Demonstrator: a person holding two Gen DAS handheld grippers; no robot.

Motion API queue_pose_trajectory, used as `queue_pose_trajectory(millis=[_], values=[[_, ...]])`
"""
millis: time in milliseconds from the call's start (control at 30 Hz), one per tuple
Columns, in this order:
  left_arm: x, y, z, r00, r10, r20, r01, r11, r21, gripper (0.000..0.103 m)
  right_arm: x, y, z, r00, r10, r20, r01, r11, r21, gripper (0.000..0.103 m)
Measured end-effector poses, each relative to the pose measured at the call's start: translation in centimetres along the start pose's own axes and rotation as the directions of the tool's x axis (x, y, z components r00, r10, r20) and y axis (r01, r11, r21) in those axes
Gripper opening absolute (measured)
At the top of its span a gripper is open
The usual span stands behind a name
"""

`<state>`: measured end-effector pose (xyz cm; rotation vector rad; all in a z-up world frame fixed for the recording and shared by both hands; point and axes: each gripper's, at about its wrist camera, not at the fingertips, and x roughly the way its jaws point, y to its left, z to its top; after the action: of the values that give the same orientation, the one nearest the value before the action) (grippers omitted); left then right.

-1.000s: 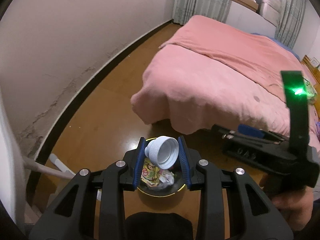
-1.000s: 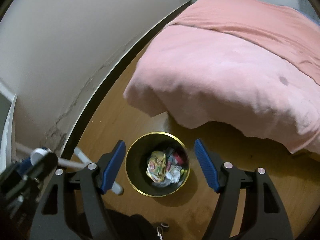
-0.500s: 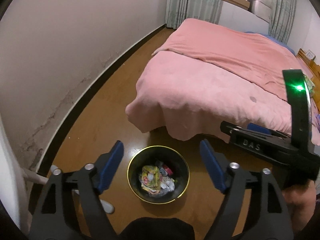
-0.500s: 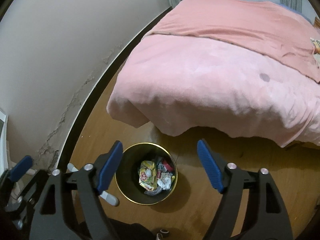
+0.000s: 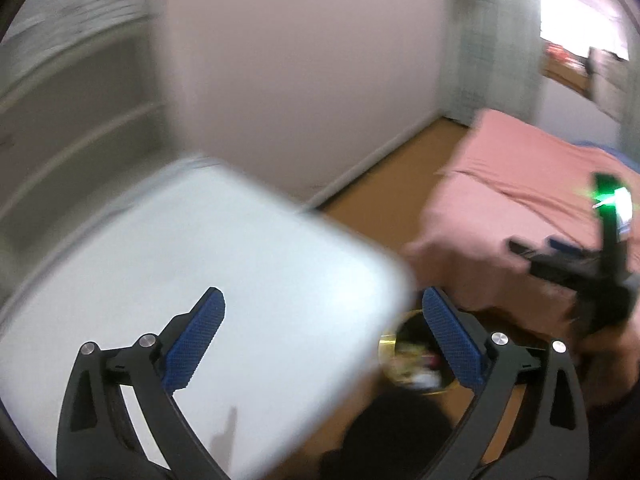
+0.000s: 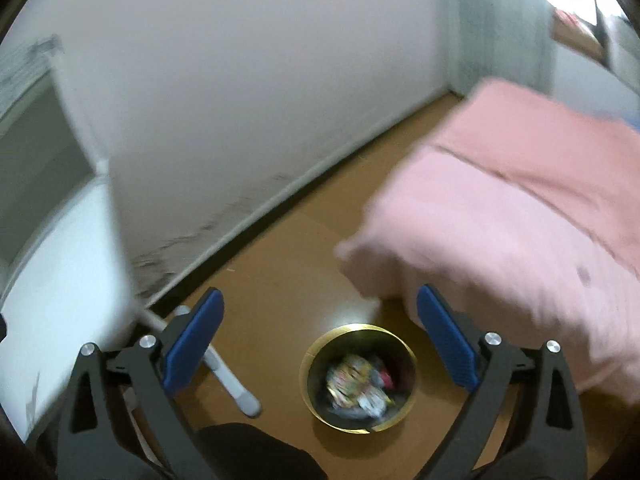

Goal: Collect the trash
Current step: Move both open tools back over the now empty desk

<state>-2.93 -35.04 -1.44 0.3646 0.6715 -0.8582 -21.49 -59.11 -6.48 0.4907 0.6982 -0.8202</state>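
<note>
A black trash bin with a gold rim [image 6: 360, 376] stands on the wooden floor, holding crumpled wrappers and other trash [image 6: 356, 384]. My right gripper [image 6: 318, 340] is open and empty, above the bin. My left gripper [image 5: 324, 340] is open and empty, now over the corner of a white table [image 5: 200, 280]. The bin [image 5: 412, 360] shows at the lower right of the left wrist view, partly hidden by the table edge and my finger. The right gripper's body with a green light [image 5: 600, 272] shows at the right of that view. Both views are motion-blurred.
A bed with a pink blanket [image 6: 520, 208] fills the right side. A white wall with a dark baseboard [image 6: 256, 220] runs along the left. The table's white leg [image 6: 228, 376] stands left of the bin. A window [image 5: 576, 40] is at the far end.
The left gripper opened and let go of the white bottle cap over the bin. Both grippers have since swung up and to the left; the white table came into view.
</note>
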Motion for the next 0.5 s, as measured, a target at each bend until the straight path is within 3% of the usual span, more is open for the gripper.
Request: queue_pose_trajectory(millis=[100,200,233,333,500], values=[[-3.0,6.6,-2.0,0.992,0.125,0.000,-0.125,0.988,-0.089,0.096,-1.3,6.5,1.0,0.993,0.117,0.019,-0.115,0.989,-0.098,0.094],[-6.6,12.8,-4.8,0.962,0.272,-0.010,-0.269,0.946,-0.180,0.096,-2.7,13.4,1.0,0.975,0.221,0.027,-0.210,0.953,-0.219,0.094],[-8.1,15.2,-6.2,0.944,0.330,-0.024,-0.327,0.919,-0.219,0.096,-3.2,15.4,0.8,0.967,0.255,0.023,-0.242,0.937,-0.253,0.094],[-11.4,18.9,-9.2,0.911,0.408,-0.052,-0.405,0.865,-0.297,0.096,-4.7,21.9,-0.7,0.931,0.364,-0.013,-0.344,0.868,-0.359,0.094],[-16.9,23.2,-14.3,0.846,0.522,-0.109,-0.518,0.757,-0.397,0.096,-6.6,28.5,-2.9,0.887,0.457,-0.067,-0.431,0.770,-0.471,0.094]])
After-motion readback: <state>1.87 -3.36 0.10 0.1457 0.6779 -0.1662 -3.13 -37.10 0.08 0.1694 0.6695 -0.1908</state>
